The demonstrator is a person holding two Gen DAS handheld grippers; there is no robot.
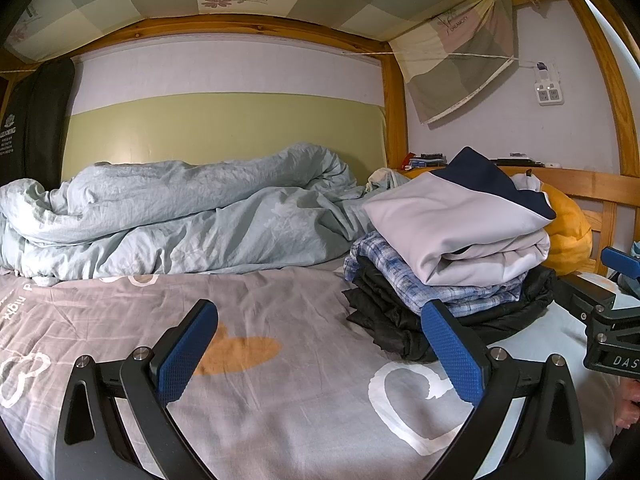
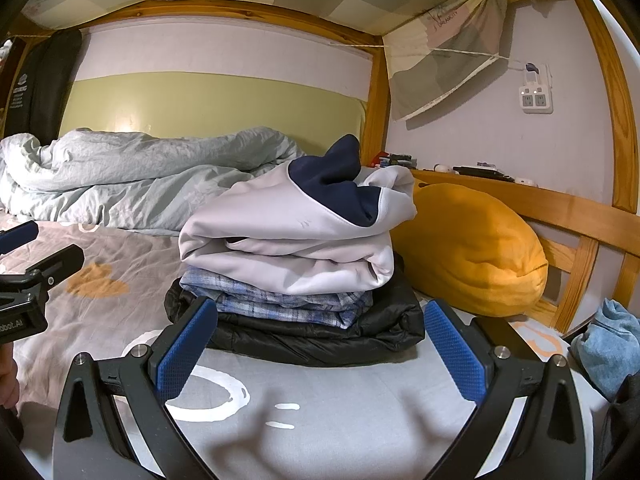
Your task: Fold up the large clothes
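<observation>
A stack of folded clothes sits on the bed: a white and navy sweatshirt [image 2: 288, 236] on top, a blue plaid shirt [image 2: 280, 300] under it, a black padded jacket [image 2: 320, 340] at the bottom. The same stack shows in the left wrist view, with the sweatshirt [image 1: 460, 220] on top. My left gripper [image 1: 320, 344] is open and empty, low over the grey bedsheet [image 1: 280, 400], left of the stack. My right gripper [image 2: 320, 344] is open and empty, just in front of the stack.
A crumpled light blue duvet [image 1: 180, 216] lies along the back wall. A yellow pillow [image 2: 472, 252] sits right of the stack against the wooden bed rail [image 2: 580, 216]. A blue garment [image 2: 612, 344] lies at the far right. A power strip [image 2: 536, 98] hangs on the wall.
</observation>
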